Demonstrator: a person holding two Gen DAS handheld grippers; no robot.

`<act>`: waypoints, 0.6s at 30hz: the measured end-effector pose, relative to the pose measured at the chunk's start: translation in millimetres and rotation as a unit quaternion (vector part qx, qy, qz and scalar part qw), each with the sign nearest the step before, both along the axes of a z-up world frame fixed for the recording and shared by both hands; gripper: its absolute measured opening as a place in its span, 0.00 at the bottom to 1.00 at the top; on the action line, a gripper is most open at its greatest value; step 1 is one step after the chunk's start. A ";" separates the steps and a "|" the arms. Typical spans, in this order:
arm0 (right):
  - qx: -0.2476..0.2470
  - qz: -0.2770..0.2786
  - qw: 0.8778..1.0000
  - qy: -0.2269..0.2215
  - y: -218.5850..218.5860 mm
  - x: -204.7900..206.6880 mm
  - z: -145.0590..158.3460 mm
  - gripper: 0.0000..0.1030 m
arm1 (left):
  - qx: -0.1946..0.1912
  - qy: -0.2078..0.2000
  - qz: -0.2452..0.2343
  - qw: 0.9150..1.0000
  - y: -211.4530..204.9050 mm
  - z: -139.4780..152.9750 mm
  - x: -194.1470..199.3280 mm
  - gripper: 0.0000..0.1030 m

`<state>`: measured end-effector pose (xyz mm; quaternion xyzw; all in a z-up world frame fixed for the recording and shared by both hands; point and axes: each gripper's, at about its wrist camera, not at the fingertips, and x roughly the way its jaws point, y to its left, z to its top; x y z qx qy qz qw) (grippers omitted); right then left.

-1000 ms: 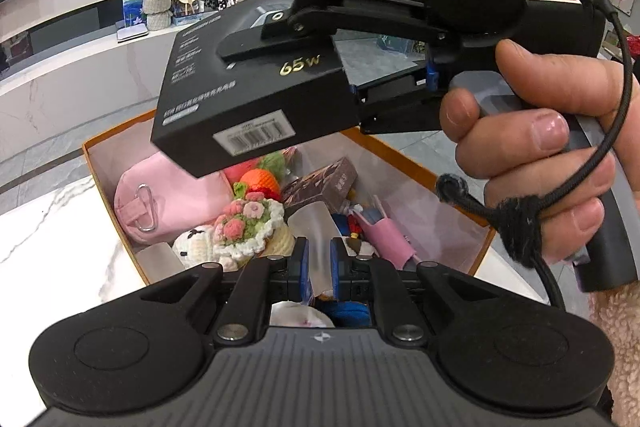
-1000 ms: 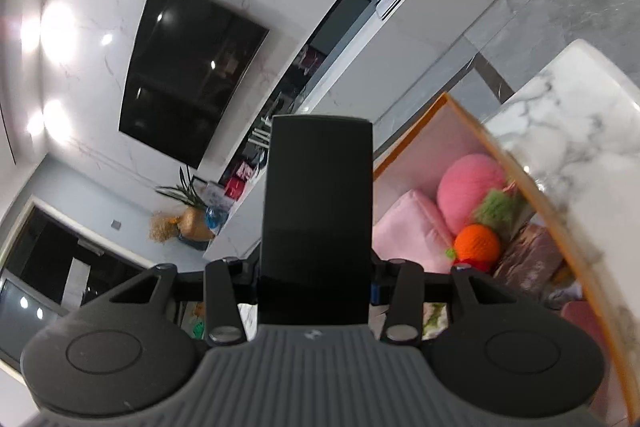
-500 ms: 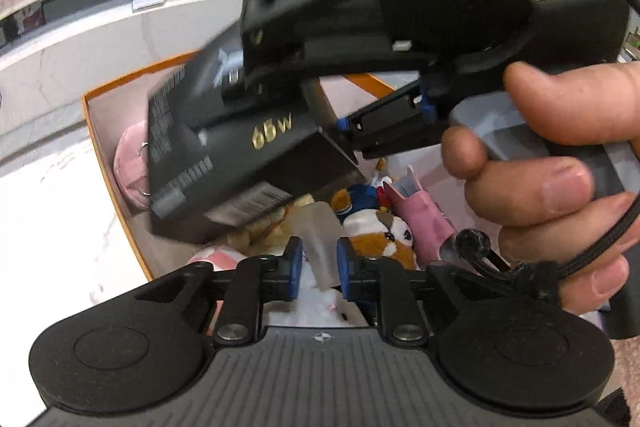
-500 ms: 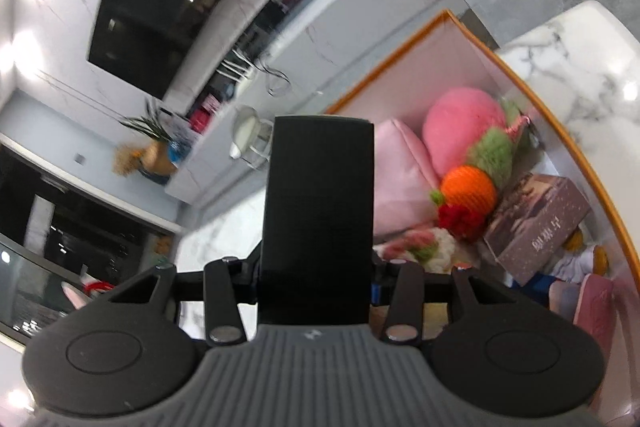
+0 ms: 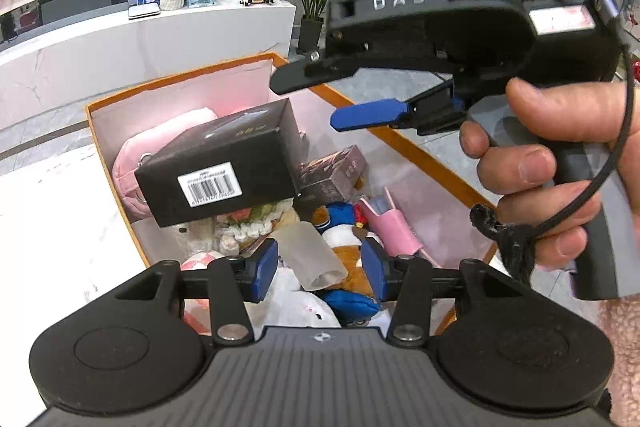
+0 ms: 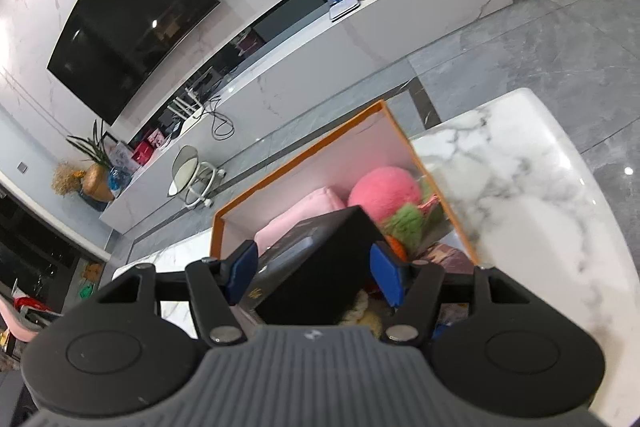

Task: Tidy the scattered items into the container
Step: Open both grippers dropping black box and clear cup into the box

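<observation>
black charger box (image 5: pixel 218 163): lying tilted on top of the pile inside the container, barcode end facing the left camera, long axis running from that end back toward the far wall; no pad touching it in the left view.
container (image 5: pixel 105 163): orange-rimmed cardboard box, pink inside, sitting on the marble table (image 6: pixel 532 187); already crowded with pink pouch (image 5: pixel 128 171), brown carton (image 5: pixel 332 175), plush toys, crochet flowers.
right gripper (image 5: pixel 320 95): jaws opening, blue pad and black finger standing clear above and to the right of the box; in its own view (image 6: pixel 312 271) the box is sitting between the pads with a gap on each side, so not gripping.
left gripper (image 5: pixel 318 269): jaws opening, hovering low over the near end of the container, only the pile showing between its pads.
key relation: box lying below and just ahead of the right tongs, which are nearer than the left.
judgement: drop looking finished; next pick probably needing both tongs pulling back out.
</observation>
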<state>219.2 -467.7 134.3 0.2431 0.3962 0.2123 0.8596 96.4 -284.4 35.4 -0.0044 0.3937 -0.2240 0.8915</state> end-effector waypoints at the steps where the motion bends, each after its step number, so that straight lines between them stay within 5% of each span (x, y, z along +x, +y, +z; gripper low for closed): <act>1: -0.001 -0.002 1.000 0.000 -0.9 -0.2 0.2 0.64 | -0.002 -0.001 0.002 1.000 1.3 1.7 -1.2 0.52; 12: -0.073 -0.056 0.995 -0.036 -9.0 -24.9 22.9 0.70 | -0.015 -0.036 0.031 0.999 52.9 38.1 -34.7 0.61; 18: -0.111 -0.090 0.987 -0.075 -5.5 -62.0 46.7 0.71 | -0.010 -0.077 0.018 0.997 74.7 69.4 -57.4 0.77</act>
